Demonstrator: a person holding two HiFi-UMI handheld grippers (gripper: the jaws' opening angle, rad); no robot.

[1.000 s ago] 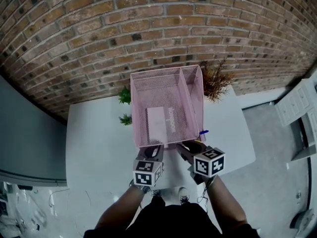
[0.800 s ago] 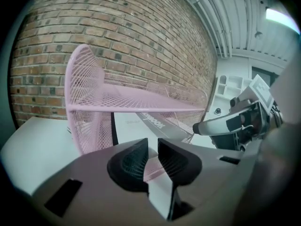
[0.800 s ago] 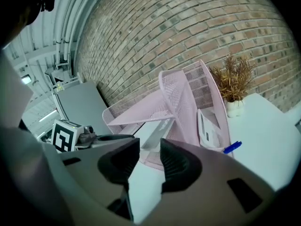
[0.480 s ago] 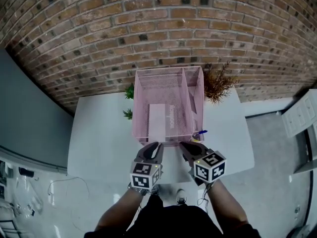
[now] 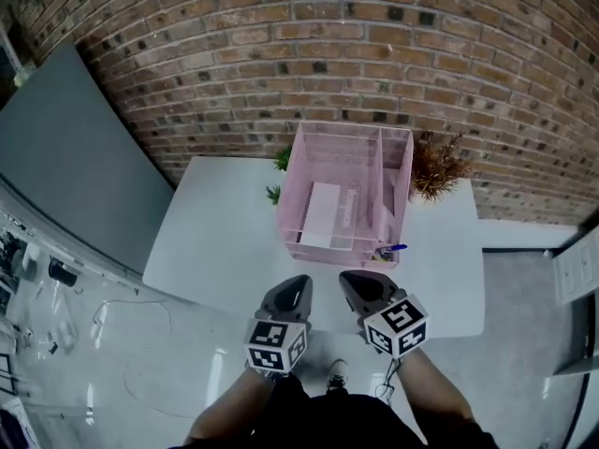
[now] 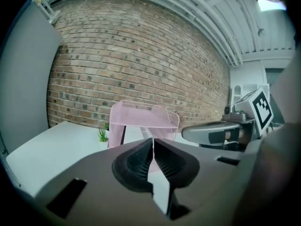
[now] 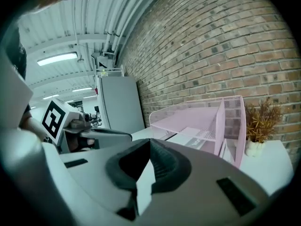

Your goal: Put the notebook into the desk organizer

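A pink wire-mesh desk organizer [image 5: 348, 134] stands on the white table [image 5: 215, 241] against the brick wall. A pale notebook [image 5: 321, 213] lies inside its wide left compartment. The organizer [image 6: 141, 121] shows in the left gripper view and, as the organizer [image 7: 207, 119], in the right gripper view. My left gripper [image 5: 296, 286] is held off the table's near edge, shut with nothing in it. My right gripper [image 5: 350, 282] hangs beside it, also shut and empty. Both are well short of the organizer. The left gripper [image 6: 153, 147] and right gripper [image 7: 149, 149] show their pads together.
A dried brown plant [image 5: 435, 168] stands right of the organizer, and small green plants [image 5: 277, 181] at its left. A blue pen [image 5: 393, 248] lies by the organizer's front right corner. A grey panel [image 5: 75, 148] leans at the left. Cables lie on the floor [image 5: 122, 344].
Both grippers drew back from the organizer's front, off the table edge. The right gripper's jaws went from wide open to shut. The view swung, so the table sits further right.
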